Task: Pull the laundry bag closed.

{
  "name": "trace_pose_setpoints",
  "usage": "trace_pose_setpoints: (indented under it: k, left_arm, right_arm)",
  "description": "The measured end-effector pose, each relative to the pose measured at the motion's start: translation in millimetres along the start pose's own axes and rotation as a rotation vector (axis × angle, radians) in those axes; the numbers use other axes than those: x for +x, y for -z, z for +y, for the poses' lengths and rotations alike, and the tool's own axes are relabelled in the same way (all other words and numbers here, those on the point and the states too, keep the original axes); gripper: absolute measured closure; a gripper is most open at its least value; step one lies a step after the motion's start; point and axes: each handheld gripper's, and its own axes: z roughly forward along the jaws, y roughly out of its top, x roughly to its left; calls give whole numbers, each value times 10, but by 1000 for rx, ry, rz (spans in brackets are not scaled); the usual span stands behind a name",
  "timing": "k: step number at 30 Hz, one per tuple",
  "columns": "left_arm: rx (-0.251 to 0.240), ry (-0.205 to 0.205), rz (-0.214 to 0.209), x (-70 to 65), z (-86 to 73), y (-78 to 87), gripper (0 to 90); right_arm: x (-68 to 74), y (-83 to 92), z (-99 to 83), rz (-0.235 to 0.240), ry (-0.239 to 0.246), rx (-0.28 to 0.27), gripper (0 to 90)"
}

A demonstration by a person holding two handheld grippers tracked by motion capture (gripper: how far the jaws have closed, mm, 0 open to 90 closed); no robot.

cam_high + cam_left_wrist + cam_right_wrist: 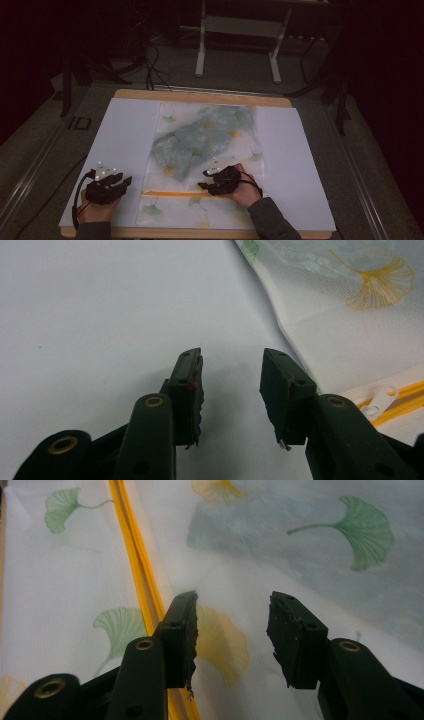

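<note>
**Mesh zip bag flat on mat, both grippers empty**

The mesh bag (205, 160), printed with ginkgo leaves, lies flat at the middle of the white mat (300, 165), with something soft and greenish folded inside. Judged light, limp and thin, likely to bunch; best pinched at an edge or by the orange zipper (170, 193).

Left gripper (112, 181) rests on bare mat beside the bag, jaws apart and empty. Right gripper (212, 182) hovers over the bag, jaws likewise apart.

The left gripper view shows the white zipper pull (379, 401), too small to make out in the high view. The right gripper view shows the weave.

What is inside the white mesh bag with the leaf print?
Through the mesh bag, a folded grey-green cloth shows inside, above the yellow zipper. The mesh blurs it, so its kind and anything under it cannot be told.
</note>
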Motion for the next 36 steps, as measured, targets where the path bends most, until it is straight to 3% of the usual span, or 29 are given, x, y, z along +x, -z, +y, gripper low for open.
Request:
trace_pose_setpoints:
  k: [10, 36]
  left_arm:
    - [4, 6, 3, 13, 1, 9, 607]
    - [0, 21, 10, 80, -12, 46, 608]
  right_arm:
    - [45, -116, 121, 31, 10, -25, 547]
    - [147, -384, 354, 83, 48, -22, 546]
